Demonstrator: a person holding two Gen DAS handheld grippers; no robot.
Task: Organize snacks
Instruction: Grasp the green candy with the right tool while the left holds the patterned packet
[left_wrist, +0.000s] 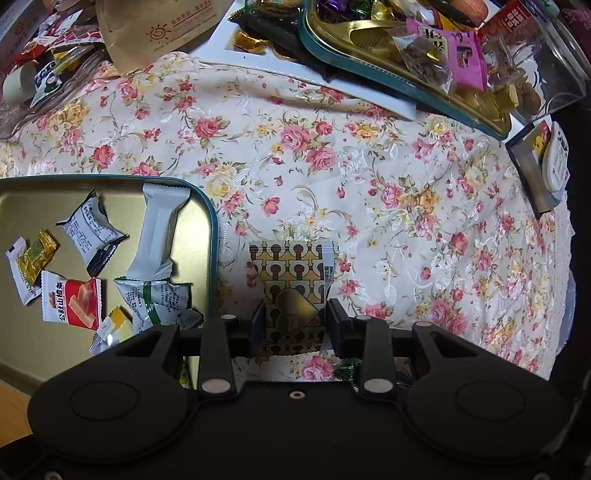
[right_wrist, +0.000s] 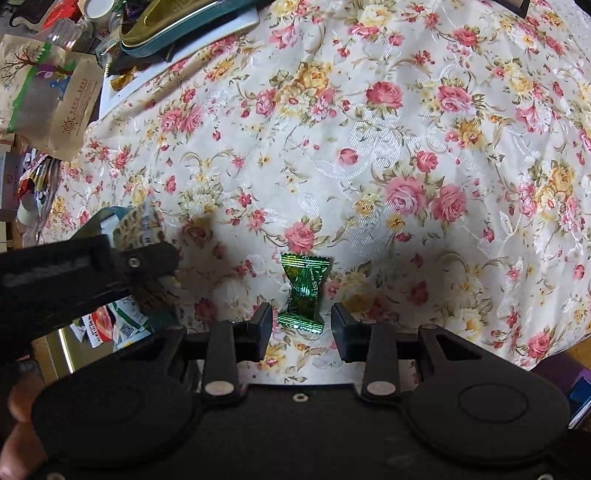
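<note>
My left gripper (left_wrist: 295, 325) is shut on a gold-and-brown patterned snack packet (left_wrist: 293, 295) with a heart label, held above the floral tablecloth just right of a teal-rimmed gold tin (left_wrist: 212, 236). The tin holds several wrapped snacks, among them a red-and-white packet (left_wrist: 72, 302) and a long white one (left_wrist: 159, 236). In the right wrist view my right gripper (right_wrist: 301, 326) is open around a green foil candy (right_wrist: 304, 291) lying on the cloth. The left gripper (right_wrist: 110, 266) with its packet (right_wrist: 142, 227) shows at the left there.
A second teal-rimmed gold tray (left_wrist: 369, 48) full of candies rests on a white tray (left_wrist: 295, 77) at the back. Paper bags (left_wrist: 155, 26) and loose packets crowd the back left. A small box (left_wrist: 535, 166) lies at the right edge. Floral cloth (right_wrist: 406, 147) spreads ahead.
</note>
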